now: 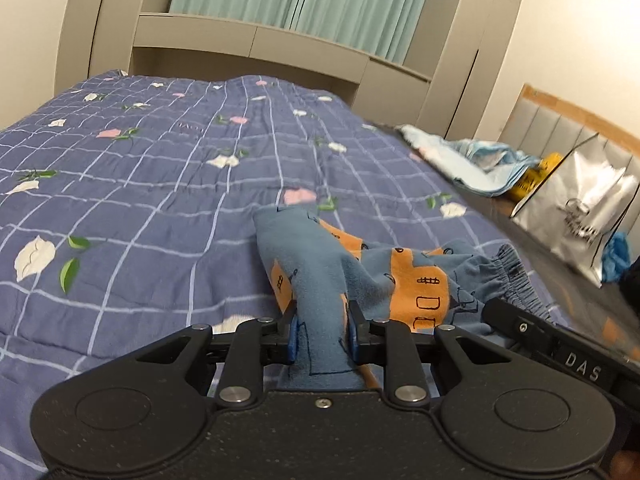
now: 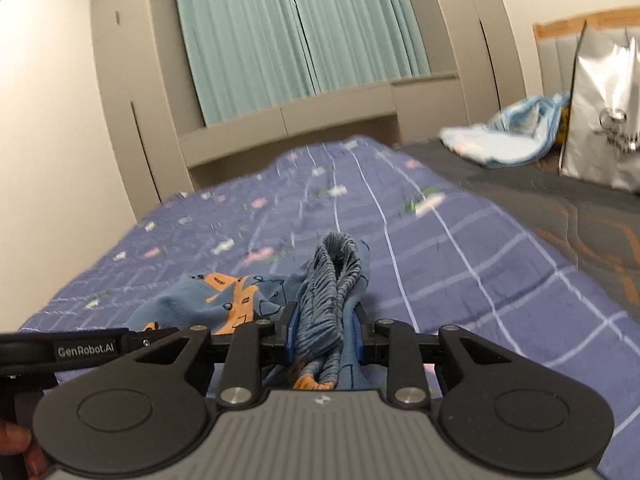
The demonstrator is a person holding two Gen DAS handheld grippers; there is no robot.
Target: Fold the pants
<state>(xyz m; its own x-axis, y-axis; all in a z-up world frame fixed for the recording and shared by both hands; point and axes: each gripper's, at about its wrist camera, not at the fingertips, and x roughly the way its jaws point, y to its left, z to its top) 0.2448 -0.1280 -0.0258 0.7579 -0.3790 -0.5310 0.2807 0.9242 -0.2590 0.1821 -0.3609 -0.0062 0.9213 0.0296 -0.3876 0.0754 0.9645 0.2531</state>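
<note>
Both jaws clamp pants [image 1: 320, 280] | waistband [image 2: 332, 280] apparently right's | bedspread [image 1: 140, 180] below

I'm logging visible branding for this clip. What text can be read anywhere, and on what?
"DAS": on the right gripper, seen from the left wrist.
"GenRobot.AI": on the left gripper, seen from the right wrist.
Silver bag: dark print, too blurred to read.
Pants: drawn marks, no readable words.
</note>
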